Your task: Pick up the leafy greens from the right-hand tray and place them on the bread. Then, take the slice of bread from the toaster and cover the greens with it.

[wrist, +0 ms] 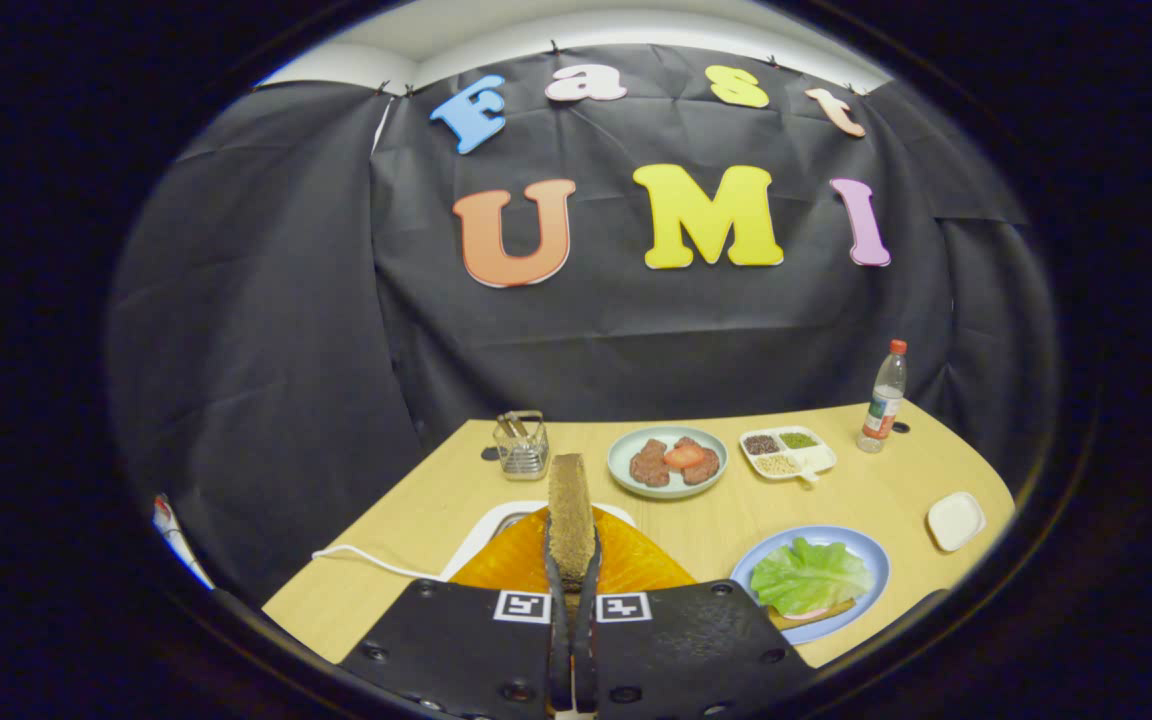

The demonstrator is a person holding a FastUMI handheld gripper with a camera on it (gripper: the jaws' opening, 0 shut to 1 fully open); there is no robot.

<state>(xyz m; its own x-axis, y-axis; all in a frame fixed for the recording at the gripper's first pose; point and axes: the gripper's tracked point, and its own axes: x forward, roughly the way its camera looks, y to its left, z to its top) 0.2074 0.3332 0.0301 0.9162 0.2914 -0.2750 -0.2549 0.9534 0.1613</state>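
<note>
My gripper [573, 565] is shut on a brown slice of bread [570, 505], held upright on edge between the fingers and rising above them. Right beneath it is the orange-topped toaster [636, 560] with a white rim. To the right, beside the fingers, a blue plate [861, 550] holds a green lettuce leaf [811, 575] lying on a bread slice [816, 613], whose edge peeks out under the leaf.
Beyond the toaster stand a clear holder [522, 444], a pale plate with meat and a red slice [668, 461], a white divided tray of grains [787, 453] and a bottle [884, 397]. A small white dish [955, 520] sits at the right. A white cable [376, 562] runs left.
</note>
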